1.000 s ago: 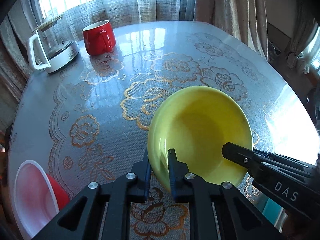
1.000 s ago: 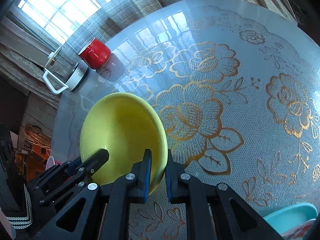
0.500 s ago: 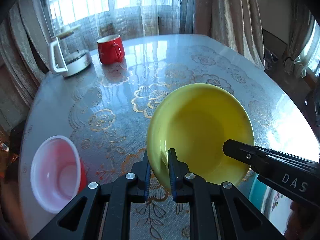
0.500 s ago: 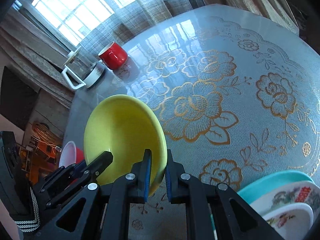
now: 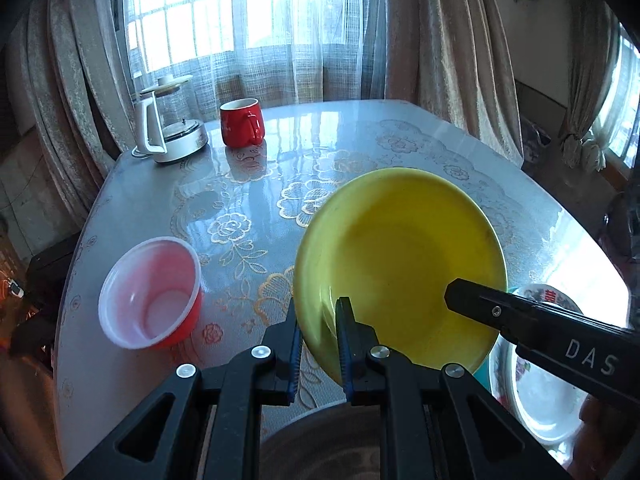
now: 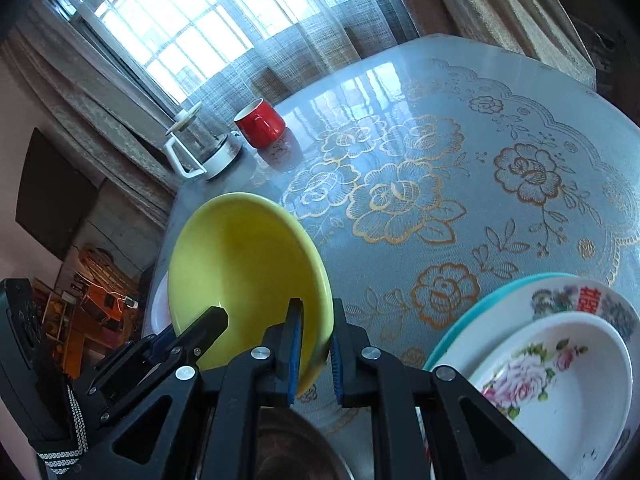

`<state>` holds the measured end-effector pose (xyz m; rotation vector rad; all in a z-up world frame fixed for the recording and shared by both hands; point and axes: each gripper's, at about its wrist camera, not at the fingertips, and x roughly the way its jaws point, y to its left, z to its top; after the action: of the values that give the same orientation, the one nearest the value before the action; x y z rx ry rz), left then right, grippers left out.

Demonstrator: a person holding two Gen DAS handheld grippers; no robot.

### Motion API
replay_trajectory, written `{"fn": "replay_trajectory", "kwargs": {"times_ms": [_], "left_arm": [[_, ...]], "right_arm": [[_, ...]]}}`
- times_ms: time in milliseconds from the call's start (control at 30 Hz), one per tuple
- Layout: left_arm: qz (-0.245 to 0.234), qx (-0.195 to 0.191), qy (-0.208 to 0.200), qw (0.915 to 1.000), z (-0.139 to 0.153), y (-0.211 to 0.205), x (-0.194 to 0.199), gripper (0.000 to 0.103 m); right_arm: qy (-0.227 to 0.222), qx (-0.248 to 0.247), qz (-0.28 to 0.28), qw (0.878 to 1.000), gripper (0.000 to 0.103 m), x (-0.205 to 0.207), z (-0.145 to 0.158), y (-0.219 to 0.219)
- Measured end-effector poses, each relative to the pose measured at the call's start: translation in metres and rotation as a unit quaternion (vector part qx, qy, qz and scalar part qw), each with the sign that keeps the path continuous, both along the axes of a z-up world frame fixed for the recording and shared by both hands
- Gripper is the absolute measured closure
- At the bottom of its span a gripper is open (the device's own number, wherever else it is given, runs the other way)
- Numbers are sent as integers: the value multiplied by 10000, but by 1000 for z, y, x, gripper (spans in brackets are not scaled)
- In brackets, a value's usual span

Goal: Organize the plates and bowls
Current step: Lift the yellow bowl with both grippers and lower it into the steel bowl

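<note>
Left gripper point(image 5: 318, 344) & right gripper point(image 6: 314, 350) are both clamped on opposite rims of the yellow bowl point(image 5: 400, 268). Two grips keep it steady, prob. for stacking onto the plates point(image 6: 560, 360).

A home dining room, shown by the round table under a glossy gold-flowered lace cloth point(image 5: 400, 140), the sheer-curtained barred window point(image 5: 248, 12) well beyond the fingers, a white-handled glass kettle point(image 5: 168, 124) beside a red ceramic mug point(image 5: 240, 128), and floral china plates point(image 6: 560, 380) right of the fingers.
</note>
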<state>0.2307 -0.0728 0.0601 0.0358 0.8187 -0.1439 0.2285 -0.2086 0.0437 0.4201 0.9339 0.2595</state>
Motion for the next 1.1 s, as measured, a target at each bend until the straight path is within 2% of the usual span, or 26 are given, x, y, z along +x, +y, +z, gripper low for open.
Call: {"fn": "replay_trajectory", "kwargs": {"times_ms": [367,733,1100], "left_arm": [[55,-182,-236,9995,5,14,-54,87],[98,-341,-364,9987,-2,28,-99,87],[129,-330,-91,9993,-25,39,-125,87]], "right_arm": [[-265,92,48,9996,91,-48,6,9],[-404,258,117,9988,90,-88,0,17],[-159,368,273,9988,89,-109,-19,23]]}}
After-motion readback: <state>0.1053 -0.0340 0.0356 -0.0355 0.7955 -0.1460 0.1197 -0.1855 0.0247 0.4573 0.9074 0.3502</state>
